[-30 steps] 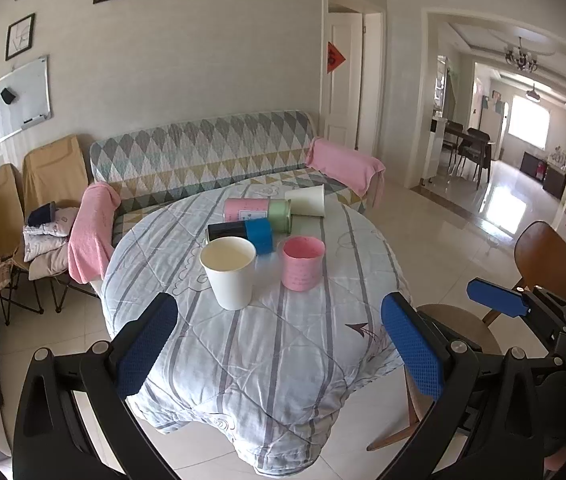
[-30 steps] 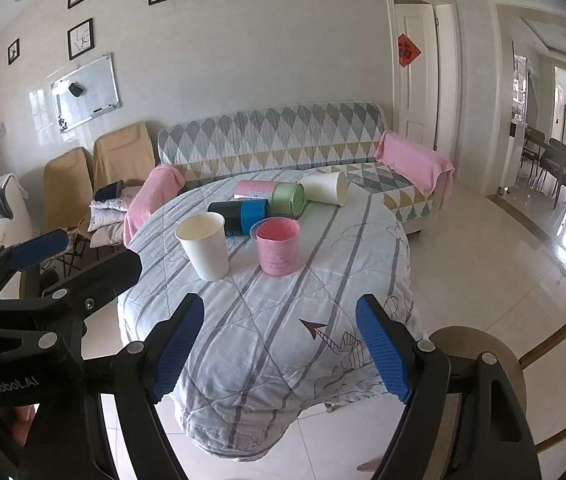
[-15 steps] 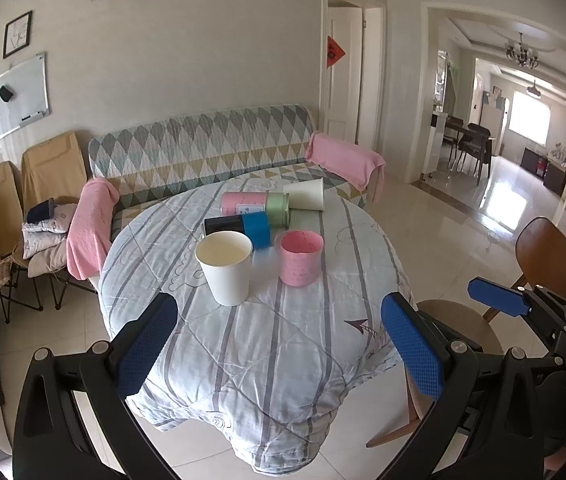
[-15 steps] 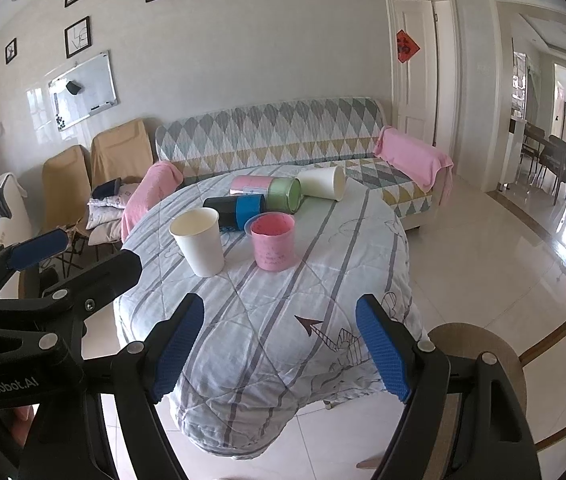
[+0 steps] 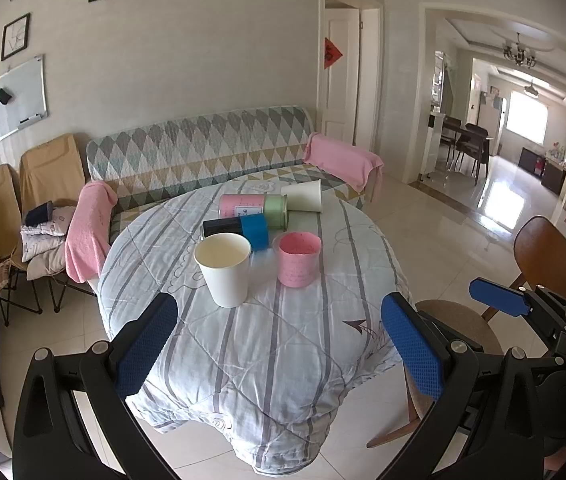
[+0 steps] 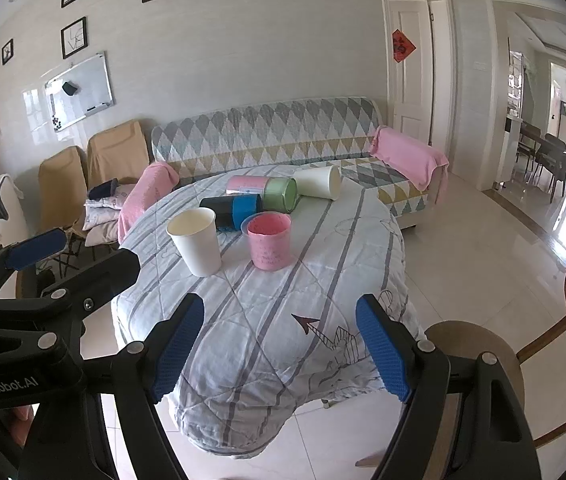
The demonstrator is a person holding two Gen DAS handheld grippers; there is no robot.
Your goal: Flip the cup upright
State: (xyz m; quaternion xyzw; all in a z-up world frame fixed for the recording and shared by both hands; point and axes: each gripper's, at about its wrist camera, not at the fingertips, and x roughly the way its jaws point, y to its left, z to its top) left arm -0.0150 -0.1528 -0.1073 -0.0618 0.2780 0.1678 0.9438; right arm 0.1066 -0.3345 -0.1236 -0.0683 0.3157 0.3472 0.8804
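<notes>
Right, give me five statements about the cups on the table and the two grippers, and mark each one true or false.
1. The white paper cup nearest the camera stands upright with its mouth up. True.
2. The pink cup lies on its side. False: it stands upright beside the white paper cup.
3. The black and blue cup lies on its side behind the two upright cups. True.
4. The left gripper is shut on a cup. False: its fingers are spread apart, with nothing between them.
5. The right gripper is touching the far white cup. False: it is open, at the table's near edge, away from every cup.
</notes>
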